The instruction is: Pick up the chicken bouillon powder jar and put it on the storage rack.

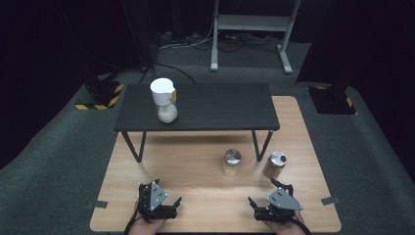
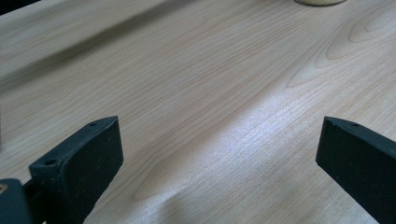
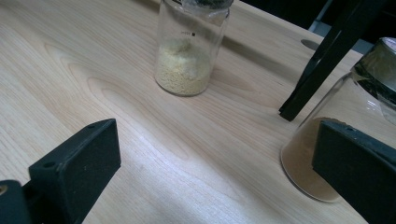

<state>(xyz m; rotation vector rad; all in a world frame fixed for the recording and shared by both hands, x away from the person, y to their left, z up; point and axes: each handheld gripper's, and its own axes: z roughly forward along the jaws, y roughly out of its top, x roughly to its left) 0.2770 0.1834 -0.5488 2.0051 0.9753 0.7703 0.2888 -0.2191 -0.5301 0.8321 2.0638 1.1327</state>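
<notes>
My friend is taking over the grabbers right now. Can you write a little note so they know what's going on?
Left gripper: open, holding nothing, low over the wooden table near its front left.
Right gripper: open, holding nothing, near the front right; the brown jar stands just ahead of its fingers.
Yellow jar: upright on the table, left of the brown jar and apart from it.
White jar: on the black shelf at the back.
Done: nothing picked up yet.
Left: probably grasp the brown jar first, as it is closest.

High view overhead; gripper views low, sharing wooden table (image 1: pixel 195 166)
</notes>
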